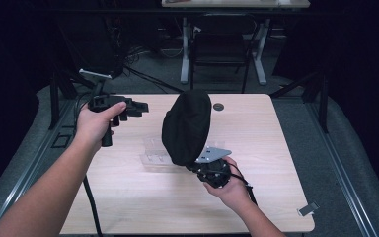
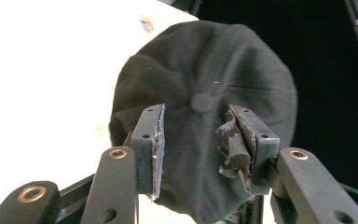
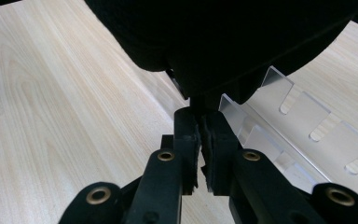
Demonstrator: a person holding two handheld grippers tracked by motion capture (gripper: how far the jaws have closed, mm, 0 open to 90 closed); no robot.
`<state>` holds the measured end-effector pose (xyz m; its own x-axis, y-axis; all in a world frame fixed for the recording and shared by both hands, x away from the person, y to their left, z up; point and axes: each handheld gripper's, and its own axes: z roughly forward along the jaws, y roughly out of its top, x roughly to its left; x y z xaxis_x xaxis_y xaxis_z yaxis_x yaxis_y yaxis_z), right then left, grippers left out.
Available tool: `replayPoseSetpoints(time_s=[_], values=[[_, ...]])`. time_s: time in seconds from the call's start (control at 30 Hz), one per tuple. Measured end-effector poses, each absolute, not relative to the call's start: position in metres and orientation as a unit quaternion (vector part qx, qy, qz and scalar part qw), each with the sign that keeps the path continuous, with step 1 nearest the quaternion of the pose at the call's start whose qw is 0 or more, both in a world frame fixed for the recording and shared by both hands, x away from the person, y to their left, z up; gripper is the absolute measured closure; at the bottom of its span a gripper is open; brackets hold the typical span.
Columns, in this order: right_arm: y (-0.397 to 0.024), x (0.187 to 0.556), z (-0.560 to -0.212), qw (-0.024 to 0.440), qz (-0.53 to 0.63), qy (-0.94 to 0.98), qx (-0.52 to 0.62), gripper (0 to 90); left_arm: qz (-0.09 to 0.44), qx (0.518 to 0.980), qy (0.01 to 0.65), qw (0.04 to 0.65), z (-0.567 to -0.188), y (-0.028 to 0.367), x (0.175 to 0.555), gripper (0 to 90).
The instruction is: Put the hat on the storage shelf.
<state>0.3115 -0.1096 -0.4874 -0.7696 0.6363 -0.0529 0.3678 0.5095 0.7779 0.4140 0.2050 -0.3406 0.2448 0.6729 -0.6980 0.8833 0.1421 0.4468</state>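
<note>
A black cap (image 1: 186, 126) is held up on edge over the middle of the wooden table (image 1: 266, 138). My right gripper (image 1: 196, 165) comes from below and to its right and is shut on the cap's lower edge. In the right gripper view the jaws (image 3: 199, 123) pinch dark fabric of the cap (image 3: 223, 42) just above them. My left gripper (image 1: 140, 107) hovers over the table's far left, apart from the cap, jaws open and pointing at it. The left gripper view shows the cap's crown and top button (image 2: 205, 79) beyond the open gripper (image 2: 196, 126), with nothing between the pads.
A clear acrylic stand (image 1: 155, 153) with slots lies flat on the table under the cap, also seen as the clear plate (image 3: 303, 126). A round grommet hole (image 1: 218, 106) sits at the far edge. A small clip (image 1: 307, 209) lies at the front right corner. A chair (image 1: 220, 47) stands beyond the table.
</note>
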Motion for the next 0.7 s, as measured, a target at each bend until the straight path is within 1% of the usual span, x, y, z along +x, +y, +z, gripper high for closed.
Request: replayPoseSetpoints(time_s=[0.27, 0.53, 0.7], values=[[-0.114, 0.312, -0.489, 0.17, 0.393, 0.851, 0.303, 82.5, -0.08, 0.656, 0.613, 0.434, -0.348, 0.218, 0.411, 55.7], [-0.123, 0.308, -0.492, 0.166, 0.385, 0.854, 0.308, 80.9, -0.058, 0.666, 0.621, 0.409, -0.364, 0.229, 0.408, 54.5], [-0.132, 0.305, -0.494, 0.167, 0.386, 0.851, 0.315, 79.2, -0.034, 0.684, 0.62, 0.384, -0.372, 0.234, 0.405, 54.3]])
